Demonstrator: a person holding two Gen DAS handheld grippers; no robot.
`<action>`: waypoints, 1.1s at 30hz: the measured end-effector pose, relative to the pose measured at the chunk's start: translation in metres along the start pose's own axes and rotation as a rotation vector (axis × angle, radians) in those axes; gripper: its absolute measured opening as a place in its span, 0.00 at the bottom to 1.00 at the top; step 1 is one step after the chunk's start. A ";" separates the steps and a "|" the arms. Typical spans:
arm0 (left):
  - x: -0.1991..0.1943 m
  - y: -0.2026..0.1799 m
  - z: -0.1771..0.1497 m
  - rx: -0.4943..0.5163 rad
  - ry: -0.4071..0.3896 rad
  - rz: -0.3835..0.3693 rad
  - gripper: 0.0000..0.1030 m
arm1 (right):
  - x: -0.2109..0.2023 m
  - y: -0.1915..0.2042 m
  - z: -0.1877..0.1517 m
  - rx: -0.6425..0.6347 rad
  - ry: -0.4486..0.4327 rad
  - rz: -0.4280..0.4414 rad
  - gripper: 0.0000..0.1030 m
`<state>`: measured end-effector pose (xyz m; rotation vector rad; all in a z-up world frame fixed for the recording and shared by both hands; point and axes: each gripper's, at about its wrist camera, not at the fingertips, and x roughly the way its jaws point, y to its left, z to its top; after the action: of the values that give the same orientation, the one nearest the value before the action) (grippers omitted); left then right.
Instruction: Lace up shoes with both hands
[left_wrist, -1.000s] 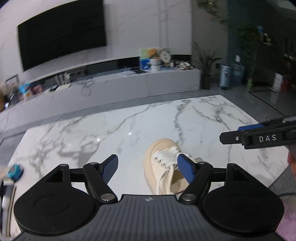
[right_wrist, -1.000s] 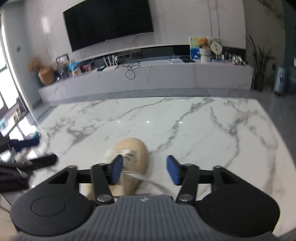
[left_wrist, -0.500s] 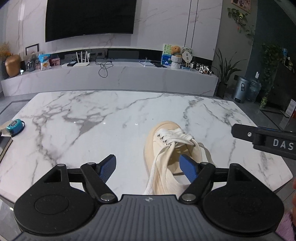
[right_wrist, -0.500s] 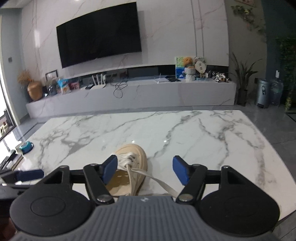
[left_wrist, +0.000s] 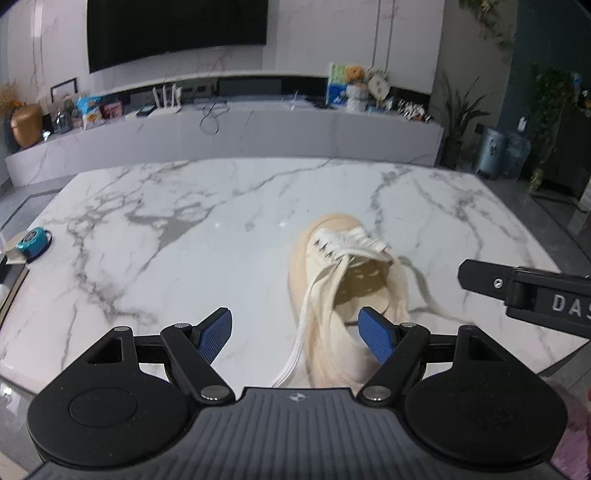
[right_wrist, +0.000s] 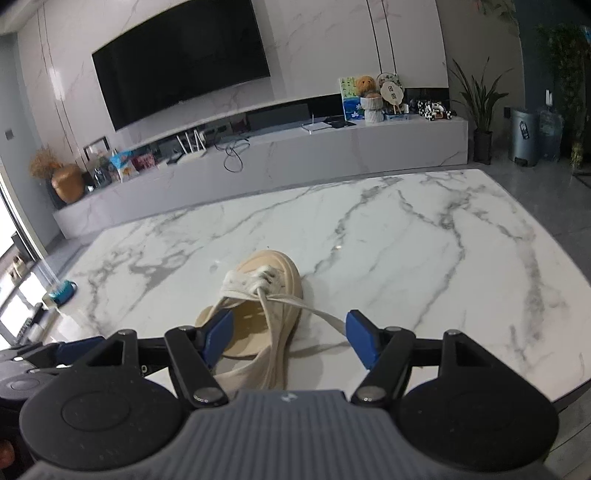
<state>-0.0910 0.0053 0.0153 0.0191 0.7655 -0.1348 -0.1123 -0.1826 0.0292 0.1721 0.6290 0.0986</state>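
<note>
1. Resting near the marble table's (left_wrist: 184, 236) near edge, your cream shoe (left_wrist: 343, 295) points its toe away.
2. Your left gripper (left_wrist: 295, 334) gapes empty over a loose lace (left_wrist: 295, 354).
3. Your right gripper (right_wrist: 288, 334) stands apart, gripping nothing; a lace end (right_wrist: 325, 314) crosses between its pads.

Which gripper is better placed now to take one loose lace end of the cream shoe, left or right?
Probably the left. One white lace end of the cream canvas shoe hangs between the open left gripper fingers. The other end lies at the open right gripper's right pad, off-centre.
</note>
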 end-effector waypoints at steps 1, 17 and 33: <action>0.001 0.000 0.000 -0.001 0.010 0.008 0.73 | 0.000 0.002 0.000 -0.012 0.001 -0.002 0.69; 0.005 -0.007 0.000 0.024 0.037 0.063 0.72 | 0.007 0.003 0.000 -0.023 0.033 0.012 0.69; 0.005 -0.007 0.001 0.021 0.039 0.053 0.72 | 0.009 0.007 0.000 -0.037 0.039 0.004 0.69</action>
<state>-0.0878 -0.0024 0.0126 0.0626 0.8014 -0.0920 -0.1052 -0.1746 0.0257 0.1358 0.6655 0.1175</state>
